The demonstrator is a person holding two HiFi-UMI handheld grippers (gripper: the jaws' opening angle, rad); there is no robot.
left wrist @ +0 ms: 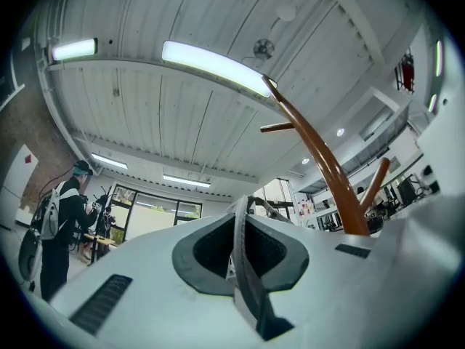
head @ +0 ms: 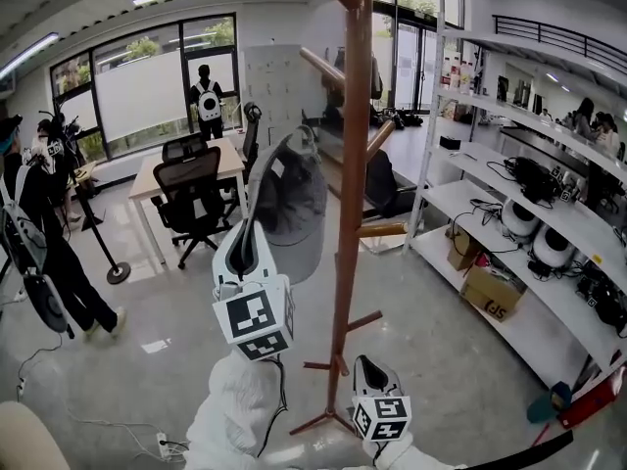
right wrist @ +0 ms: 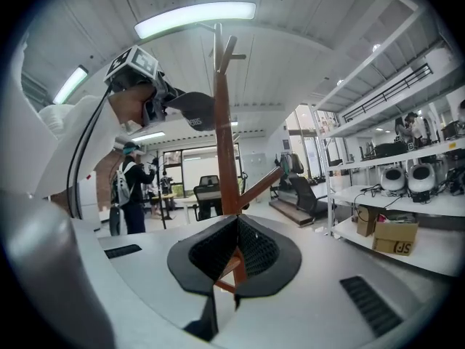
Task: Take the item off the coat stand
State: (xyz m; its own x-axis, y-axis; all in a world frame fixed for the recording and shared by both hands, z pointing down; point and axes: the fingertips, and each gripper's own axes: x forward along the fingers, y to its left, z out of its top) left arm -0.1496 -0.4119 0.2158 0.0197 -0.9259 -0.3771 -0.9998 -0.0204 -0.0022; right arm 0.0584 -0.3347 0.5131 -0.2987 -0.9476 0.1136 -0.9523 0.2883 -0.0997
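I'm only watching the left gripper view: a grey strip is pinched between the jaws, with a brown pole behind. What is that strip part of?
Observer: A grey fabric baseball cap; the head view shows the left gripper holding it beside the brown wooden coat stand.
Operator: Where is the other gripper?
Observer: The right gripper hangs low, near the stand's base.
Operator: Holding anything?
Observer: No; its own view shows its jaws together, nothing between them.
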